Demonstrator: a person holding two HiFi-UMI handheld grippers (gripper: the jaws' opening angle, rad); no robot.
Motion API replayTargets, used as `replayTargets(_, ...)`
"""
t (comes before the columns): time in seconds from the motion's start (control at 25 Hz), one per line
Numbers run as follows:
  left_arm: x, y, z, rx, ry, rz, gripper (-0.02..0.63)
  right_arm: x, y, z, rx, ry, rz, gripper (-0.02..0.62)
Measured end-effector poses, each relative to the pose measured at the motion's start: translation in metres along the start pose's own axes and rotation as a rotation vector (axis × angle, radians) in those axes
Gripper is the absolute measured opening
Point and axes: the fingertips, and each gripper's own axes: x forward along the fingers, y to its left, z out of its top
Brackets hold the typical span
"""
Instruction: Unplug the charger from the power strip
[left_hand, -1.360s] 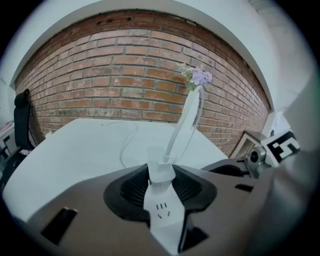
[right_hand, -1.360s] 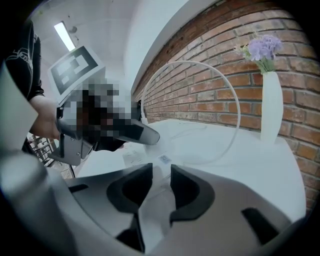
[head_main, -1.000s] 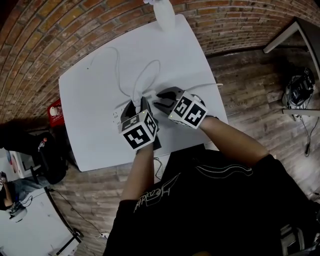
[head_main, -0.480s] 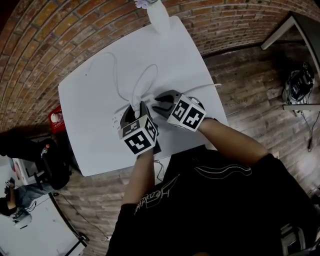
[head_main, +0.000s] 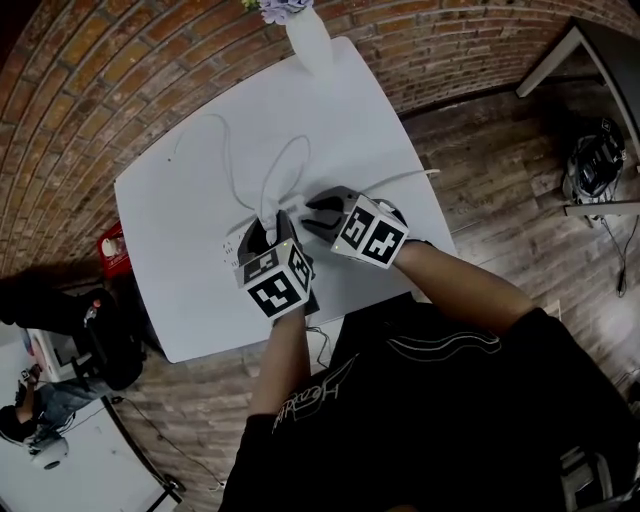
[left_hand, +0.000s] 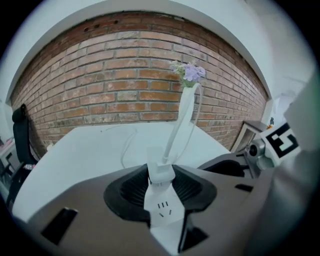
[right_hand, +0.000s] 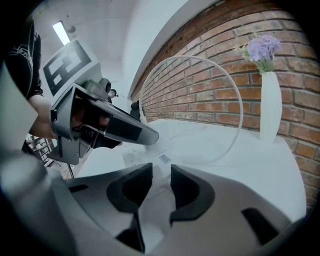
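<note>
A white power strip (head_main: 232, 243) lies on the white table (head_main: 180, 310). A small white charger (left_hand: 161, 176) stands plugged into it, and its white cable (head_main: 275, 165) loops away toward the far side. My left gripper (head_main: 268, 228) reaches in from the near side and is shut on the charger, with a socket of the strip (left_hand: 162, 210) showing in the gap below. My right gripper (head_main: 312, 212) comes in from the right, and its pads (right_hand: 187, 187) close on the strip's near end (right_hand: 150, 210). The left gripper's jaw tip (right_hand: 145, 135) hangs just over the strip's label (right_hand: 162, 159).
A white vase with purple flowers (head_main: 305, 35) stands at the table's far edge. A flat black thing (head_main: 310, 297) lies by the near edge under my left hand. A thin cord (head_main: 405, 180) runs off the right edge. A brick wall is behind the table, and a red object (head_main: 110, 248) sits on the floor at left.
Both grippers keep their hold and their place. Only the head camera has drifted a little, so the table sits slightly lower and further left in the picture.
</note>
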Motion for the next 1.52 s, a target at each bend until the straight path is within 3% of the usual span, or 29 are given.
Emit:
replayTargets(0.08,-0.003,-0.006,0.004,0.055,-0.015,0.012,0.146,-0.002,0.000,0.000,0.007,-0.005,0.002,0.097)
replayTargets(0.16,-0.003,-0.007,0.005,0.053,-0.010,-0.004,0.146,-0.003,0.000,0.000,0.011,-0.007,0.002,0.098)
replayTargets(0.32,0.000,0.004,0.000,-0.110,0.032,-0.084,0.146,0.000,0.001,0.002,0.000,-0.006,-0.003,0.098)
replayTargets(0.4,0.001,0.009,-0.001,-0.149,0.042,-0.096,0.146,0.002,0.002,0.002,-0.005,-0.001,0.001,0.097)
replayTargets(0.64,-0.001,0.004,-0.001,-0.012,0.017,-0.045,0.146,0.002,0.002,0.001,0.004,0.004,-0.002,0.097)
replayTargets(0.84,-0.002,-0.003,0.003,0.082,0.005,-0.047,0.146,0.001,0.001,0.001,0.025,0.010,0.002,0.098)
replayTargets(1.28,0.004,0.010,0.000,-0.064,0.062,-0.163,0.150,0.004,0.002,0.002,0.007,0.007,0.001,0.099)
replayTargets(1.52,0.004,0.005,0.000,0.057,0.055,-0.118,0.149,0.003,0.002,0.002,0.012,0.012,-0.003,0.100)
